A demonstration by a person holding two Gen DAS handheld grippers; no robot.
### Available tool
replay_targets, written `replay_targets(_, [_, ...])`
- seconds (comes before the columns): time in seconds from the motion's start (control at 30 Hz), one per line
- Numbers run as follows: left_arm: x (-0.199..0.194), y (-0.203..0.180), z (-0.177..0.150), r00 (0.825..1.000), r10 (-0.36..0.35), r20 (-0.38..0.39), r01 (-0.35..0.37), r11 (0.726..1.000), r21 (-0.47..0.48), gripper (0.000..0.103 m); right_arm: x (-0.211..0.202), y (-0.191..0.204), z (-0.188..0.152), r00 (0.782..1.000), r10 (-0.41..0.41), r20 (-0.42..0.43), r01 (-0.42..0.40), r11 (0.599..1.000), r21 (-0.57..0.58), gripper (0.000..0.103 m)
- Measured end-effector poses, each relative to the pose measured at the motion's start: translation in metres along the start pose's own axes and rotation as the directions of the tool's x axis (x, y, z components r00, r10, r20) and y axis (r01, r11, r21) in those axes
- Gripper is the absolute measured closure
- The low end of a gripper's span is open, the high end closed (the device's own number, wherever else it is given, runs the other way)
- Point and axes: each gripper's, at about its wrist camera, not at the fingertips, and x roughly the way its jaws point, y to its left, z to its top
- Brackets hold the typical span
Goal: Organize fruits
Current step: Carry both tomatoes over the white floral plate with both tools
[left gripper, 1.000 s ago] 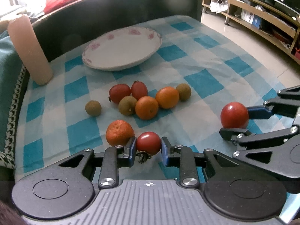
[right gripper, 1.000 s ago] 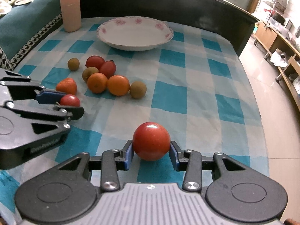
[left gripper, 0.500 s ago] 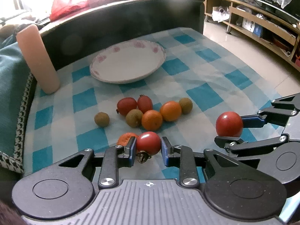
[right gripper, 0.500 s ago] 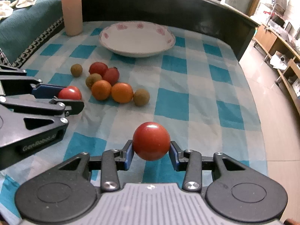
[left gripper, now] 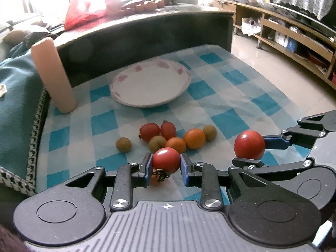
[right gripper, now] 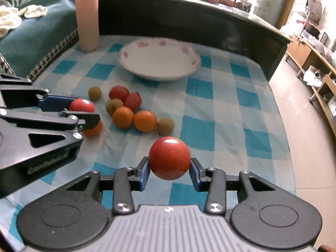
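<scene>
Left gripper (left gripper: pixel 166 166) and right gripper (right gripper: pixel 169 169) each clamp a tomato; floral plate (left gripper: pixel 134 103) empty, seven fruits left on cloth.

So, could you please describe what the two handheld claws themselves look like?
Both match: the left claw and right claw are matte black linkage frames with silver screws, round side discs and a grey ribbed centre plate bearing a small cross mark. Their fingers carry blue pads. The left claw's side shows embossed lettering, too blurred to read. No cables or sleeves show.
</scene>
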Motion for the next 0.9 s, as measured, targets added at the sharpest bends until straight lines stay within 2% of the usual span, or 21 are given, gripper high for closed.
replay_targets(0.1, [-0.007,0.006,0.007,1.000,-0.006,0.010,0.007,0.999,-0.032,0.068,-0.012,0.003,0.009,0.999,-0.008,0.036,0.008,1.000,-0.008,0.049])
replay_targets(0.23, [-0.009,0.006,0.016,0.999,-0.018,0.041,0.018,1.000,-0.011,0.068,-0.017,0.010,0.019,0.997,-0.030,0.073,0.032,0.999,-0.033,0.049])
replay_targets(0.4, [0.002,0.011,0.030,0.997,-0.044,0.058,0.043,0.999,0.016,0.068,0.002,0.012,0.029,0.999,-0.036,0.031,0.037,0.999,-0.037,0.048])
replay_targets(0.6, [0.019,0.022,0.045,0.997,-0.053,0.058,0.052,0.998,0.023,0.068,0.022,0.008,0.048,0.998,-0.050,0.022,0.051,0.998,-0.045,0.048])
replay_targets(0.77, [0.039,0.037,0.064,0.997,-0.055,0.049,0.055,0.998,-0.010,0.068,0.044,-0.012,0.074,1.000,-0.023,0.006,0.023,1.000,0.017,0.049])
replay_targets(0.9, [0.059,0.047,0.078,0.998,-0.059,0.025,0.060,0.997,-0.046,0.068,0.061,-0.026,0.094,0.999,0.033,0.011,-0.034,0.997,0.067,0.049])
